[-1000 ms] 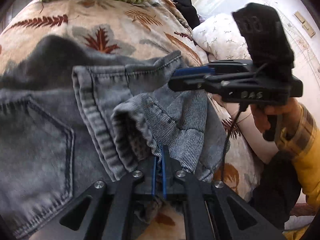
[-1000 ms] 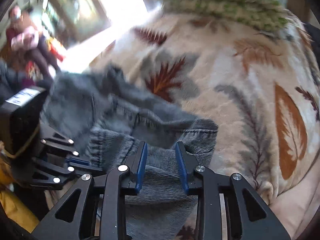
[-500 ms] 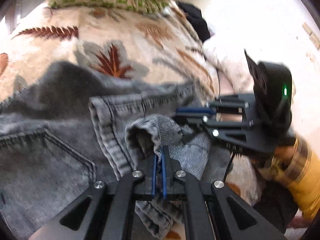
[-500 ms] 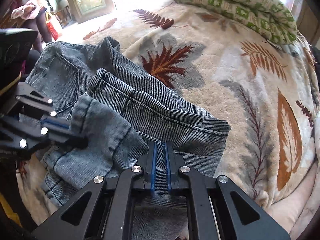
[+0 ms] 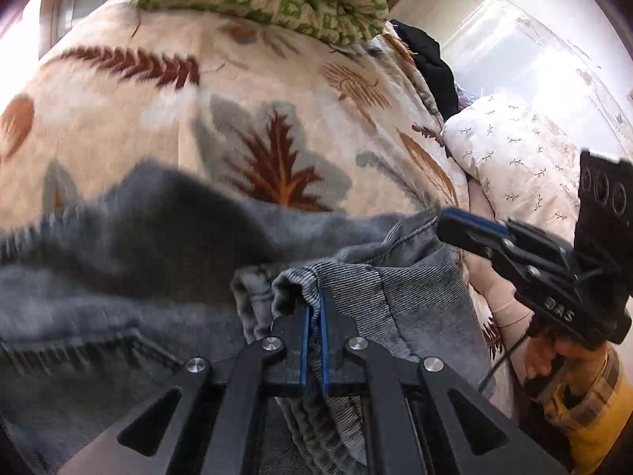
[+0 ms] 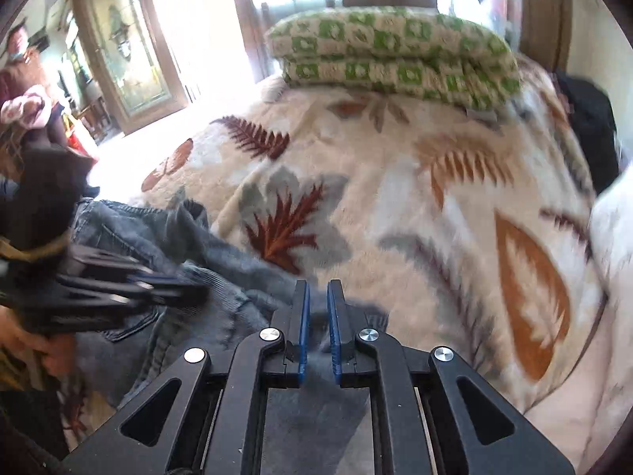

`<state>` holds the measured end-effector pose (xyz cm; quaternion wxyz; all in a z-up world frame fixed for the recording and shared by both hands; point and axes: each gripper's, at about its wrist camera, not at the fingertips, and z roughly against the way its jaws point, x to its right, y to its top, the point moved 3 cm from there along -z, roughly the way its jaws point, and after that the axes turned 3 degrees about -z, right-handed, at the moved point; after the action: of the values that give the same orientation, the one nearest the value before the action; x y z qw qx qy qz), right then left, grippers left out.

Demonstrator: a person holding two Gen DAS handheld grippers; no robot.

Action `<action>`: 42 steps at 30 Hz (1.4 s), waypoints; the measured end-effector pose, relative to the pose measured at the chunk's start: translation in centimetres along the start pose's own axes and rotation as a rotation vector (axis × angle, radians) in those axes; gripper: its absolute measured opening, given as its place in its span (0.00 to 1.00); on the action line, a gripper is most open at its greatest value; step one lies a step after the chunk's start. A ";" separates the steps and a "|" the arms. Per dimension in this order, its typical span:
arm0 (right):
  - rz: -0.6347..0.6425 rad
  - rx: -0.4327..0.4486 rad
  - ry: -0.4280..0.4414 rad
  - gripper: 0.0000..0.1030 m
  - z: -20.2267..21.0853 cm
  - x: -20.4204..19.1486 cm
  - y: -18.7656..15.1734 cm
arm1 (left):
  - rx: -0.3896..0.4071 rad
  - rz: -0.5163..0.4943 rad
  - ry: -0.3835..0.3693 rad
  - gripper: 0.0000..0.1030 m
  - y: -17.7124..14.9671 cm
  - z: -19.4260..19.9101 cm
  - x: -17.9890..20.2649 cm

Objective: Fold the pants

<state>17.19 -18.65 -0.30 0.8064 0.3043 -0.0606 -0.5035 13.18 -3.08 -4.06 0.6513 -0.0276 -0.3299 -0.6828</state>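
Grey denim pants (image 5: pixel 166 261) lie bunched on a leaf-patterned blanket (image 5: pixel 166 118). My left gripper (image 5: pixel 314 304) is shut on a folded hem of the pants, low in the left wrist view. My right gripper (image 6: pixel 316 308) is shut on another edge of the pants (image 6: pixel 221 304); cloth sits between its blue pads. The right gripper also shows in the left wrist view (image 5: pixel 467 229), at the pants' right edge. The left gripper shows blurred in the right wrist view (image 6: pixel 130 285).
A folded green-checked blanket (image 6: pixel 395 55) lies at the far end of the bed. A white pillow (image 5: pixel 522 158) and a dark garment (image 5: pixel 431 67) lie at the right side. A door and a person (image 6: pixel 23 91) stand to the far left.
The right gripper shut on the pants' edge a second ago. Both grippers have since lifted and carried the cloth; both views now tilt further up the bed.
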 end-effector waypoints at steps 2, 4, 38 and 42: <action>-0.020 -0.001 0.005 0.13 0.3 -0.1 -0.9 | 0.028 0.032 -0.037 0.06 -0.5 1.2 -0.1; -0.046 -0.004 0.021 0.13 1.3 -0.3 -2.1 | 0.072 0.045 -0.057 0.09 -1.0 3.2 -0.1; -0.188 -0.051 0.134 0.23 2.7 -7.6 -11.7 | 0.003 0.004 0.015 0.22 -1.6 2.9 1.6; -0.150 0.011 0.133 0.41 4.0 -9.2 -10.9 | 0.016 -0.110 0.118 0.90 -2.9 6.9 2.0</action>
<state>2.64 -15.94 -1.19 0.7670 0.3451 0.0131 -0.5408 7.58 -1.69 1.05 0.6315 0.0362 -0.2974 -0.7152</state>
